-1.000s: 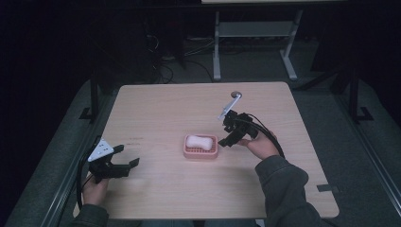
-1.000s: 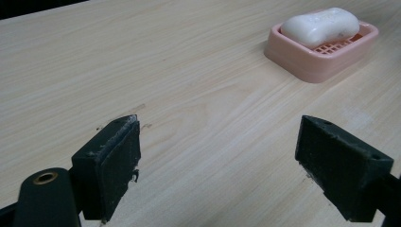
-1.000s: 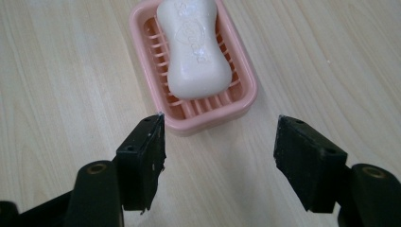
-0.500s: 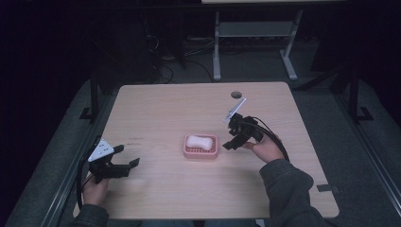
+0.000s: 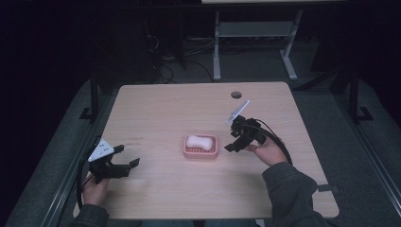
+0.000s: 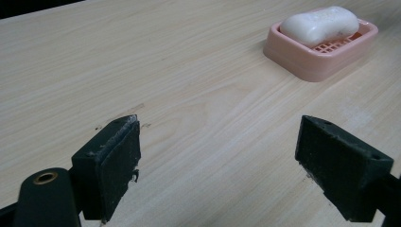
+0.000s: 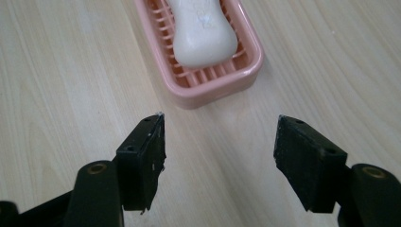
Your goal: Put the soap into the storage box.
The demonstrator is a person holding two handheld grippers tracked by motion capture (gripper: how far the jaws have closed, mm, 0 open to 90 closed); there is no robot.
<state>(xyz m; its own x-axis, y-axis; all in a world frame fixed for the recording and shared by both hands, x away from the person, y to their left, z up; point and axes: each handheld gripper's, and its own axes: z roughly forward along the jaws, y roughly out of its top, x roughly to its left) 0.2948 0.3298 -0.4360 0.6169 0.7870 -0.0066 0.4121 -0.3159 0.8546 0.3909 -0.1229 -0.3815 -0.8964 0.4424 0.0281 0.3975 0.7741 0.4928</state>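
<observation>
A white bar of soap (image 5: 198,141) (image 6: 319,23) (image 7: 201,31) lies in a pink slatted soap dish (image 5: 201,151) (image 6: 318,59) (image 7: 213,80) at the middle of the wooden table (image 5: 189,109). My right gripper (image 5: 232,143) (image 7: 220,151) stands open just right of the dish, its jaws wide apart and empty, aimed at the dish's near end. At the table's front left my left gripper (image 5: 127,161) (image 6: 215,163) is open too, nothing between its fingers, well away from the dish.
A round cable hole (image 5: 236,94) sits near the table's far edge. Beyond the table stand a metal frame (image 5: 255,33) and loose cables on a dark floor. Bare tabletop surrounds the dish on all sides.
My right gripper has drawn back from the dish toward the front right and come lower. The left gripper has stayed put.
</observation>
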